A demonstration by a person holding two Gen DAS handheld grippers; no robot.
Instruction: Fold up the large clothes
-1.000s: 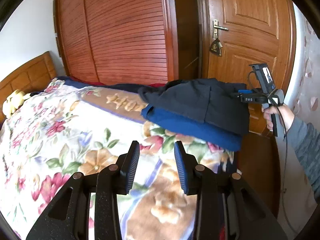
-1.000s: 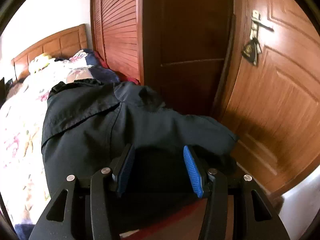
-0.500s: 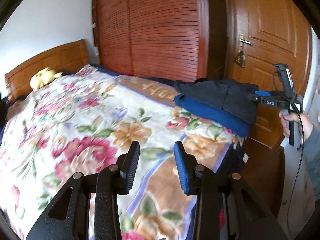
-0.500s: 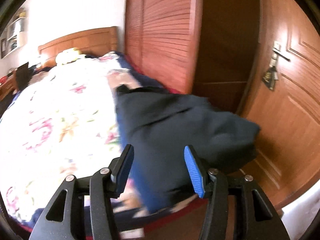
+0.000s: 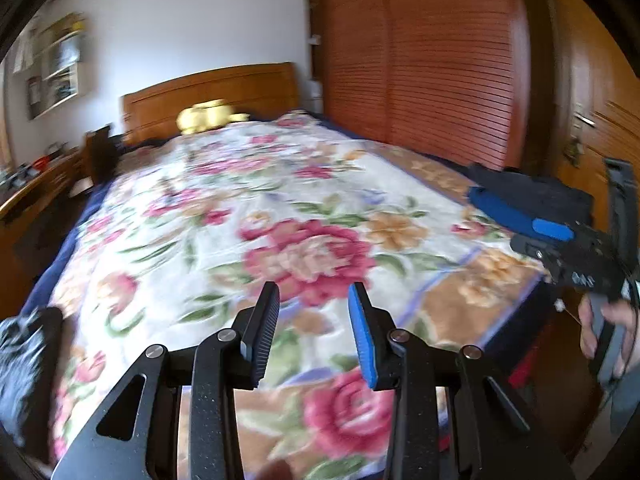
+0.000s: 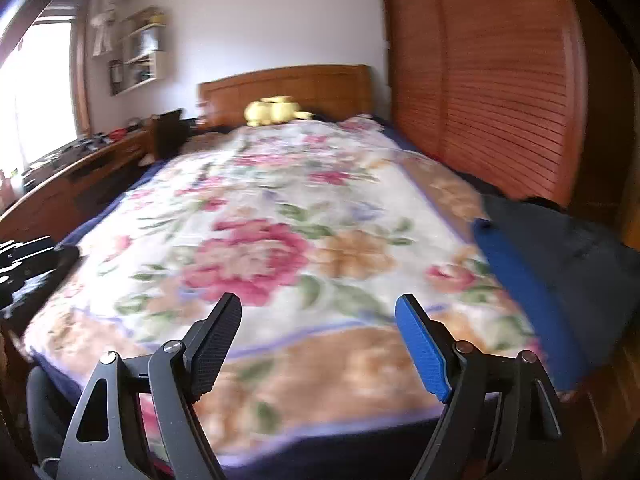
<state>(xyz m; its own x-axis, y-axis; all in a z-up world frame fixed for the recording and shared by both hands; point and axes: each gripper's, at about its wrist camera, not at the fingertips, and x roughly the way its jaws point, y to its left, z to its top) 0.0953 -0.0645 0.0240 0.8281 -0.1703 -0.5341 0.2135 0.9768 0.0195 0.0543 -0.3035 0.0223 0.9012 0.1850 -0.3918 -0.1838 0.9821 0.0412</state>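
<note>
A folded dark garment [image 5: 532, 194] lies on a folded blue garment [image 5: 496, 210] at the right foot corner of the bed; both show in the right wrist view, the dark one [image 6: 576, 248] on the blue one [image 6: 524, 292]. A dark crumpled cloth [image 5: 24, 364] lies at the bed's left foot edge, also in the right wrist view [image 6: 28, 272]. My left gripper [image 5: 314, 330] is open and empty above the floral blanket [image 5: 248, 216]. My right gripper [image 6: 320, 344] is open wide and empty; it also shows in the left wrist view [image 5: 560, 240], beside the stack.
The bed has a wooden headboard [image 6: 288, 88] with a yellow plush toy [image 6: 272, 110]. A slatted wardrobe [image 6: 488, 80] runs along the right side. A wooden desk [image 6: 60, 184] stands on the left. A door [image 5: 600, 120] is at the far right.
Both grippers have swung left, away from the folded stack, and now face up the bed. The right gripper has opened wider. The stack stays at the bed's corner.
</note>
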